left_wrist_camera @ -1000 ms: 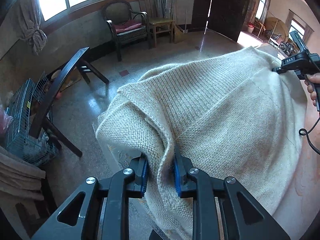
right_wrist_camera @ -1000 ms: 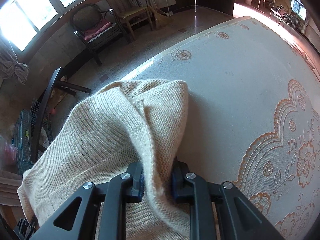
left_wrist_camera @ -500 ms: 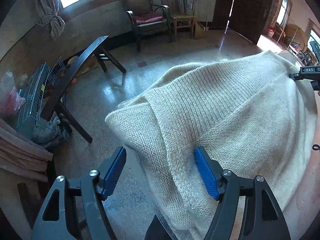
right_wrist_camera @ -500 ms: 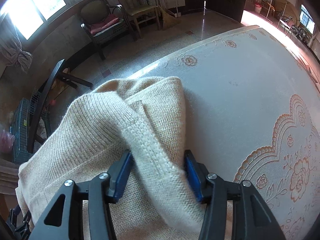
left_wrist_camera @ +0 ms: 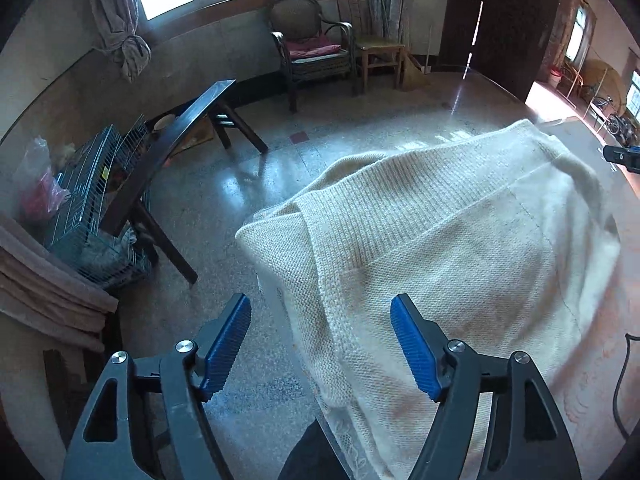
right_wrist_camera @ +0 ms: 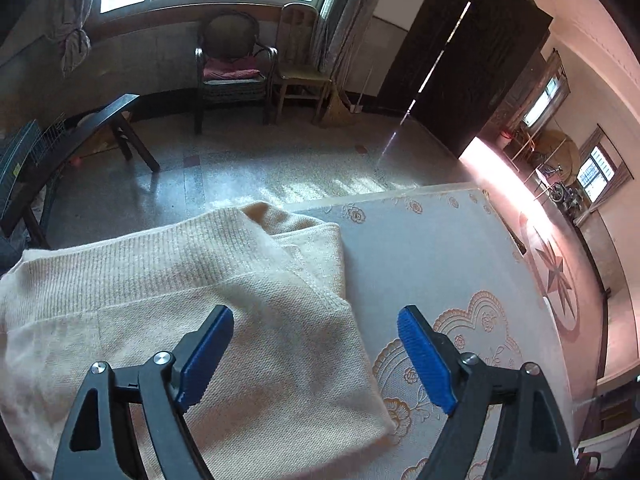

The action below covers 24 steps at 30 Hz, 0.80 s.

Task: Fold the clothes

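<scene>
Where folded, ribbed cream knit sweater (left_wrist_camera: 460, 240) lies soft.

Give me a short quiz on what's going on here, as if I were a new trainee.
1. True or false: the left gripper is clamped on the sweater.
2. What lies under the sweater? A) bare floor B) a patterned tablecloth C) a chair seat
3. Fill in: both grippers' jaws have just been ____.

Key:
1. False. Its blue pads stand apart, clear of the knit.
2. B.
3. Opening. The right gripper is also wide open above the sweater, holding nothing.
</scene>
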Tool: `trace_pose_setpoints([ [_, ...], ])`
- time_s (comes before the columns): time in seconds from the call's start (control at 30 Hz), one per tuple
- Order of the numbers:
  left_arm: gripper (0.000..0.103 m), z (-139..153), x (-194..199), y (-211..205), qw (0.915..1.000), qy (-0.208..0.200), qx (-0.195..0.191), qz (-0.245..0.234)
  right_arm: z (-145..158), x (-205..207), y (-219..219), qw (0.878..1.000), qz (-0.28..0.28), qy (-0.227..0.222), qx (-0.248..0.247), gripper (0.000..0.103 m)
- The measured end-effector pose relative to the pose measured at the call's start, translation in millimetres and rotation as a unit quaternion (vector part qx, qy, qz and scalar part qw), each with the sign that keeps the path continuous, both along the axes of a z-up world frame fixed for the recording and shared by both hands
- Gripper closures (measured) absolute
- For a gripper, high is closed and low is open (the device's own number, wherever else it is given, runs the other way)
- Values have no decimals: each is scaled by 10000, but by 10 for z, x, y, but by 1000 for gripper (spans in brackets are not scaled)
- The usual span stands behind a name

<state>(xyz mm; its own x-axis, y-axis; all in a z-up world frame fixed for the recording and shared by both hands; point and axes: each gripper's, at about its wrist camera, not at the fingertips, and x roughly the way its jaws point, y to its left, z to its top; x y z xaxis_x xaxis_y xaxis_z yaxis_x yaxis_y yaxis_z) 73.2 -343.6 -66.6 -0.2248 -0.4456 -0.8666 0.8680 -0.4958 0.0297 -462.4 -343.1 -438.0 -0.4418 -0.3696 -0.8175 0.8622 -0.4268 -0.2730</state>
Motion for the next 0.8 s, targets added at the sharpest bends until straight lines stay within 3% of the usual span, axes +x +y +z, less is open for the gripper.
trace_pose_setpoints([
  [0.2, 28, 281, -225, 333, 9994, 155, -106, -298, 102, 648, 128, 9962, 532, -666, -162, 17],
  [0.37, 28, 422, -290, 621, 9979, 287, -323, -478, -7, 974, 404, 9924, 295, -1136, -369, 17],
  [0.53, 27, 432, -287, 780, 9979, 378, -306, -429, -167, 1202, 648, 9881, 18, -1449, -518, 17],
  [0.8, 27, 341, -214, 978, 9988, 310, -178, -341, -317, 1449, 850, 9866, -146, -1530, -544, 17],
])
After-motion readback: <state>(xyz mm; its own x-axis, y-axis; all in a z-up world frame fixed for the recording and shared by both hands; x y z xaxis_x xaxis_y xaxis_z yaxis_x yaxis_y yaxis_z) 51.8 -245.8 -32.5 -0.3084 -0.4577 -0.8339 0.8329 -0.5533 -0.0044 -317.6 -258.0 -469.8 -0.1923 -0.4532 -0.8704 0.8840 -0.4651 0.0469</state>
